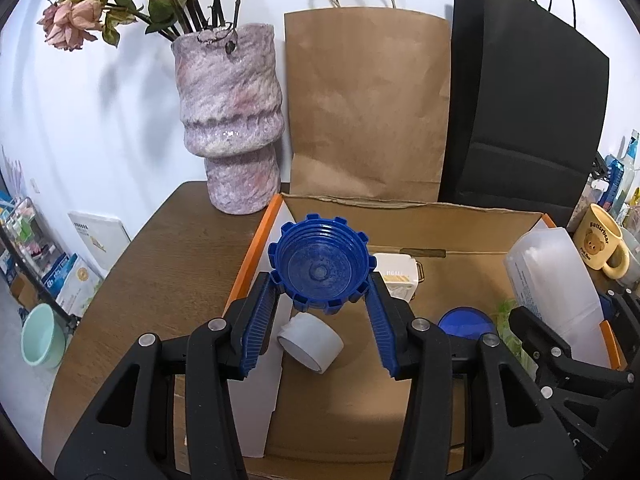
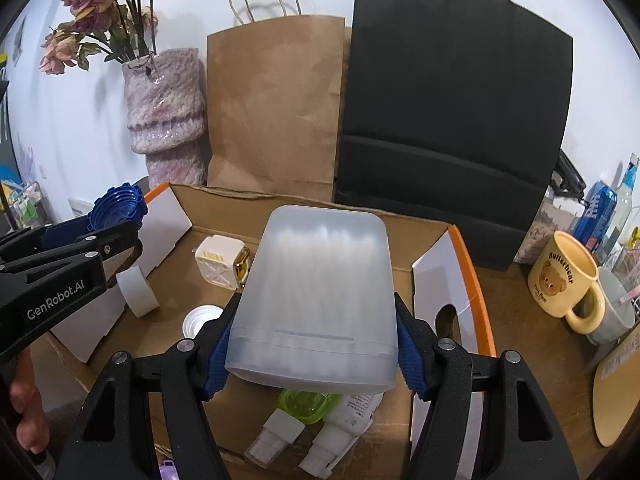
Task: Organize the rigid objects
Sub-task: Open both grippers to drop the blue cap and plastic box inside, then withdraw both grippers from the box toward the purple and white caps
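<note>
Left gripper (image 1: 320, 280): angled downward, clamped on one blue ribbed plastic cap (image 1: 320, 266) above the open cardboard box (image 1: 400, 216).
Right gripper (image 2: 316, 344): angled downward, jaws gripping one frosted translucent plastic container (image 2: 320, 296) over the box.
Open room: bare cardboard floor at 6 o'clock below the cap.
Count: one white tape roll (image 1: 311, 343), one cream square case (image 2: 220, 262).

"Butterbear" on mug (image 2: 562, 276); "GenRobot.AI" on hand-held gripper (image 2: 56, 300)

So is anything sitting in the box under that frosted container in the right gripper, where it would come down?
Yes. Below the frosted container, held by the right gripper, lie a green bottle and a white tube on the cardboard box floor. A white cap sits just left of it.
</note>
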The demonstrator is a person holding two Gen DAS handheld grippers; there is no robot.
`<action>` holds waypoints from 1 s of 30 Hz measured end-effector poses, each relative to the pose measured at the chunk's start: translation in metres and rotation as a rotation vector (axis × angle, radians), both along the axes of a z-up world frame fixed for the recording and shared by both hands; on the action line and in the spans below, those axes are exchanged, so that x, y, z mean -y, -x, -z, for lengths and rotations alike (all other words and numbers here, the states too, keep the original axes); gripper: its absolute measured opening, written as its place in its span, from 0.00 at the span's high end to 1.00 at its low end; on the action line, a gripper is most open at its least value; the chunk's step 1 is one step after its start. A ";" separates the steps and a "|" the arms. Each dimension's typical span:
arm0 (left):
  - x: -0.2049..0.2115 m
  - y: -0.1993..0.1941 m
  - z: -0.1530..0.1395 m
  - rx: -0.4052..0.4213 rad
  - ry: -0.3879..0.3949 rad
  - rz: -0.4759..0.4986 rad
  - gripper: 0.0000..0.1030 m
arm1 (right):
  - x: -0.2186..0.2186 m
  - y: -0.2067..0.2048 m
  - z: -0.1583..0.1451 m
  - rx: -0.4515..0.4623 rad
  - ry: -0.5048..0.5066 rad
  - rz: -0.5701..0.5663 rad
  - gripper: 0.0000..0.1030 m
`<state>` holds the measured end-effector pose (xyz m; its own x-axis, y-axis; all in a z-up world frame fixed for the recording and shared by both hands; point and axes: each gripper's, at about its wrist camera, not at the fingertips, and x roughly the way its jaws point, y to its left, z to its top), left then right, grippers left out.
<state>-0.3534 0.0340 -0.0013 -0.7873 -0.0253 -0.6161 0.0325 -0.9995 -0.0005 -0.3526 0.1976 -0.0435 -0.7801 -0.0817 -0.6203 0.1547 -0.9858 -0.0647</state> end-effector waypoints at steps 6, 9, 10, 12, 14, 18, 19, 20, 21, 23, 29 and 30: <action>0.003 -0.005 -0.003 -0.023 -0.001 -0.007 0.25 | -0.002 -0.002 0.000 -0.006 -0.006 0.012 0.06; 0.005 -0.008 -0.006 -0.032 -0.012 -0.006 0.00 | -0.002 -0.004 -0.002 -0.013 -0.006 0.014 0.00; 0.006 -0.009 -0.007 -0.040 -0.018 -0.010 0.00 | -0.002 -0.005 -0.002 -0.015 -0.005 0.016 0.00; 0.007 -0.010 -0.008 -0.040 -0.025 -0.012 0.00 | -0.003 -0.006 -0.002 -0.017 -0.004 0.017 0.00; 0.009 -0.010 -0.009 -0.041 -0.030 -0.020 0.00 | -0.003 -0.006 -0.003 -0.019 -0.001 0.018 0.00; 0.009 -0.010 -0.008 -0.040 -0.029 -0.030 0.00 | -0.004 -0.007 -0.005 -0.023 0.003 0.023 0.00; 0.009 -0.010 -0.008 -0.040 -0.028 -0.032 0.00 | -0.005 -0.007 -0.005 -0.025 0.005 0.024 0.00; 0.009 -0.010 -0.008 -0.040 -0.029 -0.032 0.00 | -0.005 -0.008 -0.006 -0.027 0.006 0.024 0.00; 0.009 -0.011 -0.008 -0.041 -0.030 -0.032 0.00 | -0.005 -0.009 -0.007 -0.028 0.008 0.025 0.00; 0.009 -0.012 -0.009 -0.044 -0.032 -0.030 0.00 | -0.006 -0.010 -0.008 -0.034 0.013 0.022 0.00; 0.008 -0.019 -0.014 -0.063 -0.036 -0.018 0.00 | -0.006 -0.017 -0.013 -0.048 0.017 0.015 0.00; 0.008 -0.020 -0.015 -0.067 -0.038 -0.016 0.00 | -0.006 -0.019 -0.014 -0.052 0.018 0.012 0.00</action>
<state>-0.3333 0.0260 0.0142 -0.8263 -0.0162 -0.5631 0.0474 -0.9980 -0.0407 -0.3341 0.2032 -0.0299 -0.8124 -0.0829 -0.5771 0.1397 -0.9887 -0.0547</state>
